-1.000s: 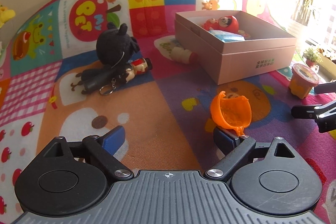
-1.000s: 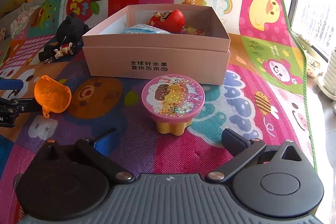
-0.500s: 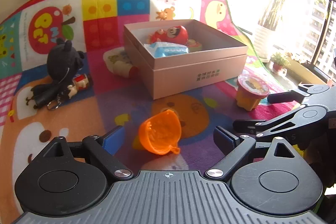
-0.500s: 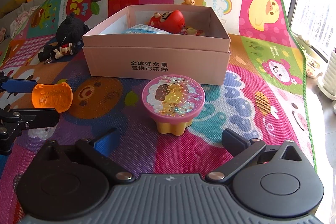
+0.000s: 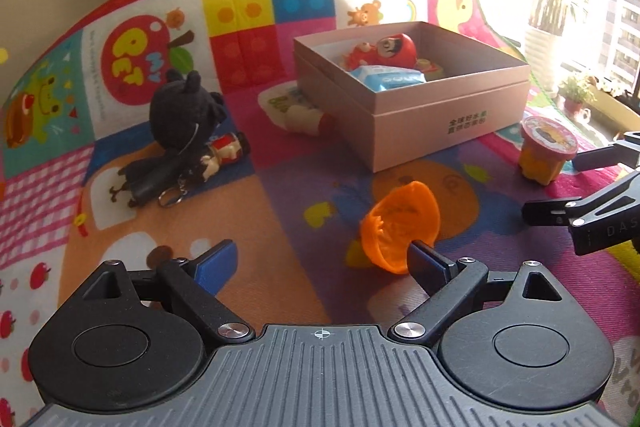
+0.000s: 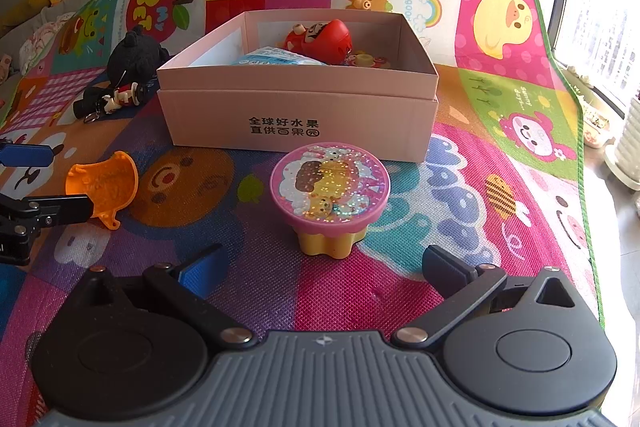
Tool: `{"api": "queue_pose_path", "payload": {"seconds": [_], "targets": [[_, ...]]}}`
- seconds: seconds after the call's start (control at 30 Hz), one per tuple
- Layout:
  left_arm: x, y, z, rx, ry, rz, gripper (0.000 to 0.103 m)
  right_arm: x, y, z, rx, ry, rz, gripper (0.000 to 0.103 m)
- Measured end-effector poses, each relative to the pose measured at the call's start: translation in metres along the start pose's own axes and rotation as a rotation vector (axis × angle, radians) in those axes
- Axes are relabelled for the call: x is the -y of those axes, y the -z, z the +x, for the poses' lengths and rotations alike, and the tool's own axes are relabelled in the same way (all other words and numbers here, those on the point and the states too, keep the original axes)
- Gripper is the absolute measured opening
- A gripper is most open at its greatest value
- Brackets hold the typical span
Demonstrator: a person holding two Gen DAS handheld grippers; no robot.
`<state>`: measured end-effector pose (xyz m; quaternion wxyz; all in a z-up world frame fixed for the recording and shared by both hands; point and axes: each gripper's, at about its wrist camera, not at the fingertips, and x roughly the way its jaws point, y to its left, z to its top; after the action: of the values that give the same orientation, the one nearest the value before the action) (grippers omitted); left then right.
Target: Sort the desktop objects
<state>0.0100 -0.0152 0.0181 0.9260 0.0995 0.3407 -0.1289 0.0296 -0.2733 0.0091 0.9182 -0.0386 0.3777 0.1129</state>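
An orange plastic scoop (image 5: 400, 223) lies on the colourful play mat, just ahead of my left gripper's right finger; it also shows in the right wrist view (image 6: 105, 183). My left gripper (image 5: 324, 263) is open and empty. A pink-lidded glitter cup (image 6: 330, 191) stands just ahead of my open, empty right gripper (image 6: 322, 269); it also shows in the left wrist view (image 5: 546, 149). An open pink cardboard box (image 6: 298, 107) holds a red doll (image 6: 324, 37) and a blue packet (image 5: 386, 77).
A black plush toy (image 5: 182, 125) with a small figure keychain (image 5: 222, 155) lies left of the box. A white-and-red toy (image 5: 306, 115) lies against the box's left side. Potted plants and a window are at the mat's right edge.
My left gripper's view has swung back to the left; the orange scoop now sits by its right finger instead of between the fingers. The right gripper has not moved.
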Motion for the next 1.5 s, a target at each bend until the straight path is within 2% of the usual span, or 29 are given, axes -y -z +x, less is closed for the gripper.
{"api": "queue_pose_path", "payload": {"seconds": [0.17,0.27,0.43,0.57,0.7,0.8,0.9,0.97,1.03,1.1,1.3,1.5], "targets": [[-0.016,-0.001,-0.004,0.009,-0.056,-0.026,0.096,0.000,0.000,0.000,0.000,0.001,0.000,0.103],[-0.019,-0.001,-0.006,0.010,-0.053,-0.035,0.096,0.000,0.000,0.000,0.000,0.000,0.000,0.103],[-0.011,-0.002,-0.007,0.021,0.063,-0.023,0.096,0.000,-0.001,0.000,0.000,-0.002,0.000,0.103],[0.004,-0.008,0.007,0.025,0.135,0.037,0.096,0.008,-0.003,-0.011,0.026,-0.060,-0.001,0.103],[0.021,-0.010,0.016,0.004,0.205,0.076,0.096,0.017,-0.008,-0.037,0.134,-0.008,-0.046,0.103],[0.034,-0.006,0.013,0.005,0.251,0.099,0.097,0.027,-0.016,-0.049,0.174,0.037,-0.038,0.103],[0.038,-0.003,0.010,0.003,0.245,0.077,0.097,0.037,-0.022,-0.049,0.182,0.068,0.000,0.103],[0.038,-0.003,0.007,-0.005,0.215,0.053,0.098,0.040,-0.022,-0.044,0.167,0.081,0.021,0.103],[0.037,-0.002,0.002,-0.006,0.187,0.034,0.099,0.040,-0.020,-0.040,0.147,0.072,0.029,0.103],[0.034,0.001,-0.003,-0.003,0.191,0.019,0.099,0.037,-0.016,-0.035,0.131,0.058,0.023,0.103],[0.024,0.006,-0.007,-0.016,0.149,0.028,0.099,0.030,-0.012,-0.034,0.133,0.030,0.017,0.103],[0.025,0.006,-0.009,-0.009,0.201,0.034,0.099,0.028,-0.011,-0.040,0.148,0.004,0.005,0.103]]}}
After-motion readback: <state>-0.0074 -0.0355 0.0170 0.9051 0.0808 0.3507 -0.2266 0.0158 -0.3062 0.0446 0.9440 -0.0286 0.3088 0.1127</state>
